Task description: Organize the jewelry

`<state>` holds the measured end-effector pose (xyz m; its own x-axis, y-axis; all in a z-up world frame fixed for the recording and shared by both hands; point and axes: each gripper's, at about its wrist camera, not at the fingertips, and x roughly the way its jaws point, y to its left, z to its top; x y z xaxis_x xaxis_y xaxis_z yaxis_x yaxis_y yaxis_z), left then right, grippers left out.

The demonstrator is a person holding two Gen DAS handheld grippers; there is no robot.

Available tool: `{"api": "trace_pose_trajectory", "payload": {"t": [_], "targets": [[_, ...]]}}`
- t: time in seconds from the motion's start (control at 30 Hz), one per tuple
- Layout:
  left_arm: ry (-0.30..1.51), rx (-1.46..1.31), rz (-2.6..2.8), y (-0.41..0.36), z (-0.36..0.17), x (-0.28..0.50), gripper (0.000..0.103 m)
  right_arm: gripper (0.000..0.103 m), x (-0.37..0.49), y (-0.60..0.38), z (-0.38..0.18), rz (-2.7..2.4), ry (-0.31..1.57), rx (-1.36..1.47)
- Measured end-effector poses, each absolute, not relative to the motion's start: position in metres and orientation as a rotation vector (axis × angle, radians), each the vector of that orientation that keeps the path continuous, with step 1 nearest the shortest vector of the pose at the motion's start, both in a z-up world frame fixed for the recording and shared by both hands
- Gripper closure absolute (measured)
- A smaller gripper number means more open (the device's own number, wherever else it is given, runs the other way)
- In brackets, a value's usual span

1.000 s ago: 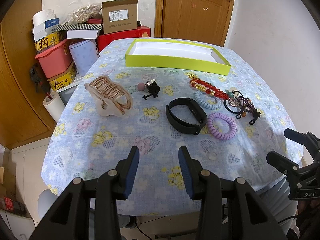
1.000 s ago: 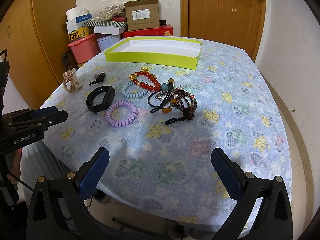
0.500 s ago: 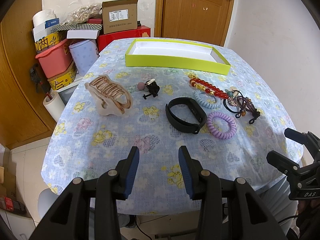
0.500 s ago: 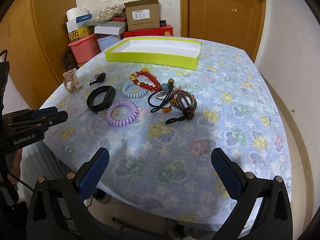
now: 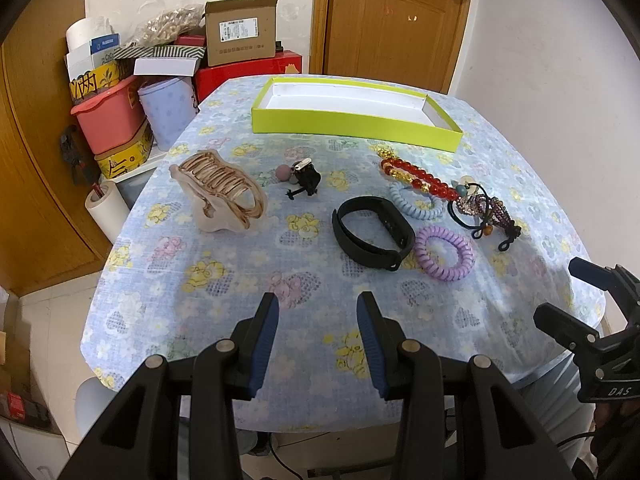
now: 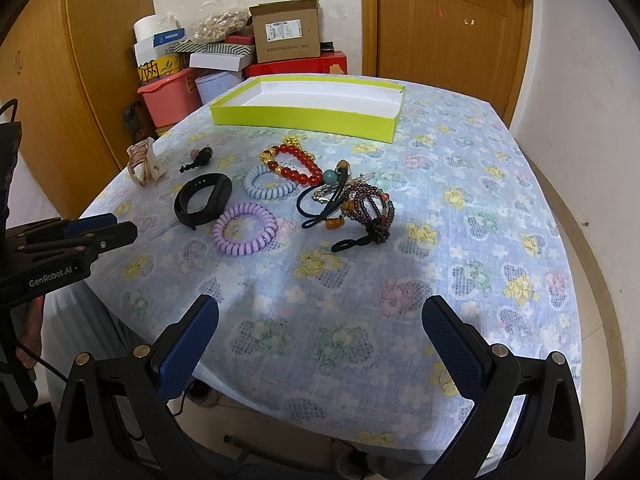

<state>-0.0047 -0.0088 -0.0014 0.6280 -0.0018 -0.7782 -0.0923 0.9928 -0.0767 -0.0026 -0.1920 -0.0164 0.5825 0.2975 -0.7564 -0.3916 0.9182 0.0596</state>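
Your left claw hangs over the near edge of the worktop with its jaws apart and nothing between them; your right claw is spread wider, also bare. Both sit back from the pieces, probably so you can choose a first pick. The jewelry lies mid-worktop: black band touching the purple coil tie, red bead bracelet beyond. The yellow-green tray, seemingly their destination, waits empty at the far side.
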Motion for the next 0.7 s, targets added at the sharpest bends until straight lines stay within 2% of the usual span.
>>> {"api": "trace_pose_trajectory", "payload": {"t": [0.6, 0.7], "targets": [[0.836, -0.219, 0.085, 0.018, 0.007, 0.014, 0.060, 0.002, 0.010, -0.183, -0.010, 0.449, 0.826, -0.129], [0.824, -0.252, 0.125, 0.030, 0.010, 0.023, 0.059, 0.009, 0.013, -0.180, -0.011, 0.465, 0.823, -0.129]]}}
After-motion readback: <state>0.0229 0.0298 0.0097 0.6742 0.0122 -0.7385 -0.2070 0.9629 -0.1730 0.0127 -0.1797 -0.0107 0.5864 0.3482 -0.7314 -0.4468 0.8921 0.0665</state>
